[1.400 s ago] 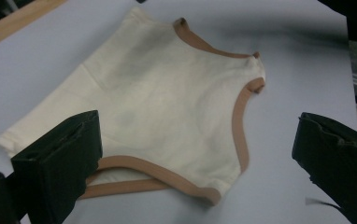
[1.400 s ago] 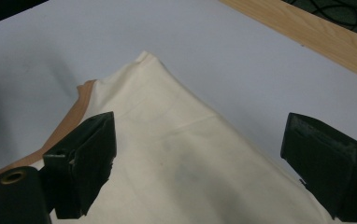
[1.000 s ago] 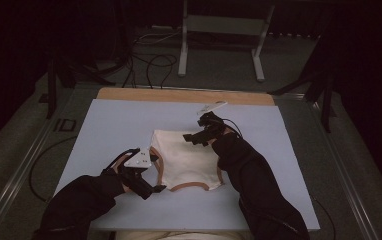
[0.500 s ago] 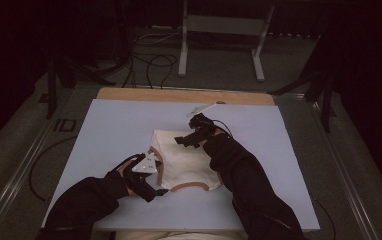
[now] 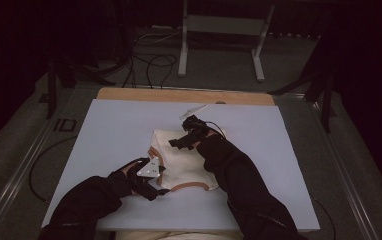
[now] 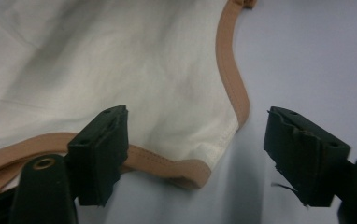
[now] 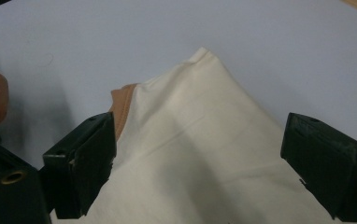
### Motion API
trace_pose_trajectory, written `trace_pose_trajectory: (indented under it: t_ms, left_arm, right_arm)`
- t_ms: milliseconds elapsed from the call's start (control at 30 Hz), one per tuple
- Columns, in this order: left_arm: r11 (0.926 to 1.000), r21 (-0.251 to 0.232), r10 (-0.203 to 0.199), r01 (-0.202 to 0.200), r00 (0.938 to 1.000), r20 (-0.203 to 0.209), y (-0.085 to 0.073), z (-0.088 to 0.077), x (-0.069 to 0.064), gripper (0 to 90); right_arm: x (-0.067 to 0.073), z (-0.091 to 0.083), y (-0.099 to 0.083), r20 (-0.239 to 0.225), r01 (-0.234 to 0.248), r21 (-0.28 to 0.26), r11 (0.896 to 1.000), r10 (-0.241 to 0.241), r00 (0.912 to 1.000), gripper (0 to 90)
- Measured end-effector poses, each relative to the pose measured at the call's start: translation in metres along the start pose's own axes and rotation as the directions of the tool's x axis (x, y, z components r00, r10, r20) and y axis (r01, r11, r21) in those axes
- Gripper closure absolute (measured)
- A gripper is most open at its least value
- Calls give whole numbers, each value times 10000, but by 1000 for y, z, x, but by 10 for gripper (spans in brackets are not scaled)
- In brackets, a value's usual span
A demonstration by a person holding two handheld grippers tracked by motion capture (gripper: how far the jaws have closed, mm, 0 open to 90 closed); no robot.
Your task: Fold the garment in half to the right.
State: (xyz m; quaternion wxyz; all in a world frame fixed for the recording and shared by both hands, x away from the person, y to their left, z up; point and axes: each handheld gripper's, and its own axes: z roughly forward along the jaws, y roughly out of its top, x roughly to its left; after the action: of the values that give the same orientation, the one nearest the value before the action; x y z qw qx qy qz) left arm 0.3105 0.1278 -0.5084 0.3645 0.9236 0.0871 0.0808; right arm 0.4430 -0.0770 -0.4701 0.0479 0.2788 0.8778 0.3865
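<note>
My sleeves point(image 5: 244, 190) are black and loose, covering both forearms. Each of the tongs has blocky black jaws with small screw holes; a brass-coloured rivet sits at the base of the left tongs point(image 6: 193, 154). A grey three-cornered plate point(image 5: 149, 167) tops them. A thin black cable point(image 5: 218, 127) trails from the right tongs point(image 7: 197, 163).

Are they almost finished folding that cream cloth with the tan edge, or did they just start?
Only partly. The cream cloth already looks doubled over on the white table. In hand: the left tool has just been closing its jaws around the cloth's tan-trimmed corner without pinching it yet, and the right tool hangs open over the far corner. Gripping and probably another fold remain.
</note>
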Motion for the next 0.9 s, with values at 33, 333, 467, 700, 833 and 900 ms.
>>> trace_pose_trajectory:
  t_ms: [33,333,467,700,833,900]
  left_arm:
    - [10000,58,63,-63,10000,-34,0,1,0,276]
    - [9990,340,293,-289,9995,-126,-3,8,3,402]
    - [9991,363,231,-227,9997,-88,-2,10,4,470]
    - [9993,337,172,-168,9998,-116,0,12,8,586]
    - [9994,323,92,-88,9999,-134,1,14,11,708]
    - [9995,313,77,-77,10000,-21,1,14,12,737]
  right_arm:
    - [1,1,0,6,-70,35,10000,70,10000,102]
    - [2,11,3,-105,8,102,9999,-7,9999,102]
    - [3,13,5,-102,-63,147,9999,65,9999,102]
    - [5,18,7,-190,35,172,9998,-32,9998,102]
    - [6,19,9,-213,59,159,9999,-55,9998,102]
    - [6,20,11,-236,63,137,9999,-60,9997,102]
